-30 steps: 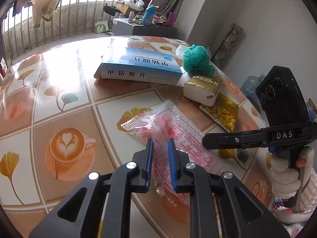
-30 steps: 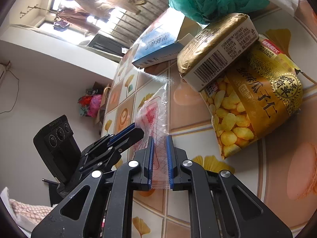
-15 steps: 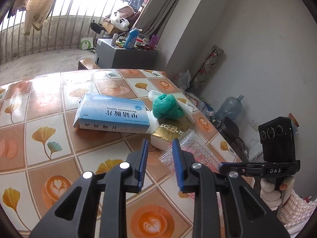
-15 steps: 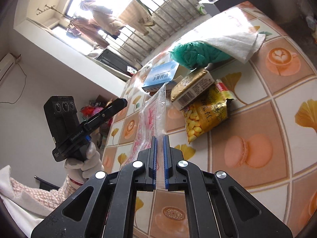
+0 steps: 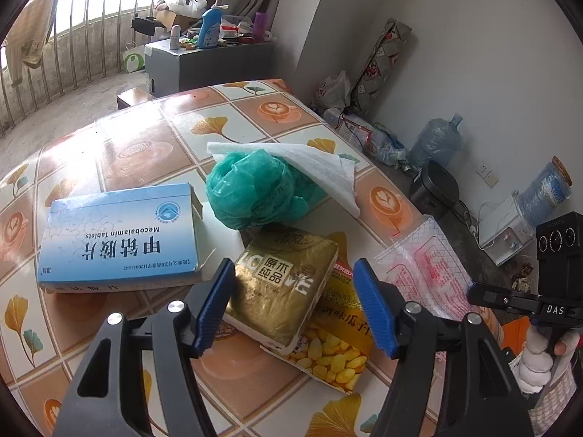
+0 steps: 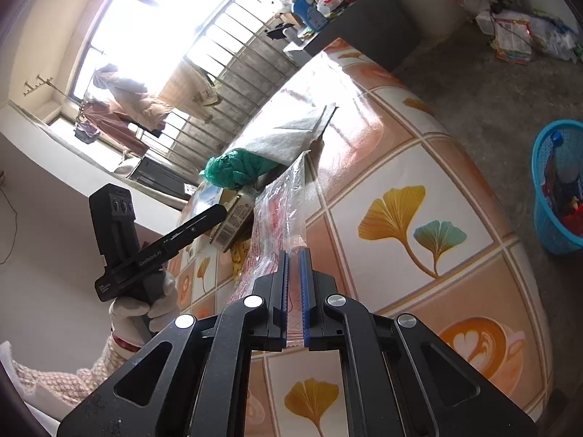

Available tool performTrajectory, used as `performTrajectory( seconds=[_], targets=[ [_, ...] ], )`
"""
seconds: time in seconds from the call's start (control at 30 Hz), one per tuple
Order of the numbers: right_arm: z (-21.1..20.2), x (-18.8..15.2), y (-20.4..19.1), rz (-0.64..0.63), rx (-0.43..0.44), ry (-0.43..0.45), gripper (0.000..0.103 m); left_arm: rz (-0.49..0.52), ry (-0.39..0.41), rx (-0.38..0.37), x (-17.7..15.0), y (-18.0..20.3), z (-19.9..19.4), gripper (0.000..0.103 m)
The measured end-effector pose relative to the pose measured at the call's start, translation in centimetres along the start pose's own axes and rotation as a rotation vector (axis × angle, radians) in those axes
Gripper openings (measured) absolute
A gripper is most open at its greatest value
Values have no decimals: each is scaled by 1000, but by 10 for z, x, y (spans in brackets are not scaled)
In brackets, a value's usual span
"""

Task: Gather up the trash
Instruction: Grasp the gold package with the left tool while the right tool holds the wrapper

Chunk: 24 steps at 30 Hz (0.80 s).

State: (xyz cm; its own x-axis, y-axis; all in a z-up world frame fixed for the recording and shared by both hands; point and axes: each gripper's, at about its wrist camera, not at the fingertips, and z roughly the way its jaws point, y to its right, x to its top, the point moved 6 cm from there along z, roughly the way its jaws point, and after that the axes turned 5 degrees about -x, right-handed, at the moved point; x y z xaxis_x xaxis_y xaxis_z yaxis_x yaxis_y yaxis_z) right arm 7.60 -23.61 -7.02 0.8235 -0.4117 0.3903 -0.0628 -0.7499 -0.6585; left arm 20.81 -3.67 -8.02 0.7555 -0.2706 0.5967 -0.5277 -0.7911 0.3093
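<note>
My left gripper [image 5: 293, 304] hovers over a gold carton [image 5: 282, 282] with its jaws opening and nothing pressed between the pads. Under the carton lies a yellow snack bag [image 5: 337, 355]. Behind them sit a crumpled green plastic bag [image 5: 255, 189], a white tissue [image 5: 313, 160] and a blue tablet box [image 5: 116, 240]. My right gripper [image 6: 294, 293] is shut on a clear red-printed plastic bag [image 6: 282, 204], lifted off the table; that plastic bag [image 5: 424, 273] hangs at the table's right edge in the left wrist view.
The tiled table [image 5: 153, 145] has a rounded edge to the right. On the floor stands a blue waste basket [image 6: 557, 185] holding trash. Water jugs [image 5: 435, 142], a black pot [image 5: 435, 189] and cables lie along the wall. A gloved hand [image 6: 142, 302] grips the left tool.
My left gripper let go of the clear bag, opened wide and moved over the gold carton. My right gripper lifted the clear bag and swung it toward the table's edge.
</note>
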Motion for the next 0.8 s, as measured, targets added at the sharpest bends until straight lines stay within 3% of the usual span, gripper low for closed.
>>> performTrajectory(
  seconds=[0.27, 0.5, 0.8],
  targets=[
    [-4, 0, 15, 35, 34, 6, 5, 76, -119, 128, 1, -5, 30, 73],
    [-7, 1, 19, 60, 64, 12, 5, 83, -143, 129, 1, -8, 34, 73],
    [-16, -3, 24, 83, 101, 43, 5, 69, -156, 150, -3, -9, 20, 66]
  ],
)
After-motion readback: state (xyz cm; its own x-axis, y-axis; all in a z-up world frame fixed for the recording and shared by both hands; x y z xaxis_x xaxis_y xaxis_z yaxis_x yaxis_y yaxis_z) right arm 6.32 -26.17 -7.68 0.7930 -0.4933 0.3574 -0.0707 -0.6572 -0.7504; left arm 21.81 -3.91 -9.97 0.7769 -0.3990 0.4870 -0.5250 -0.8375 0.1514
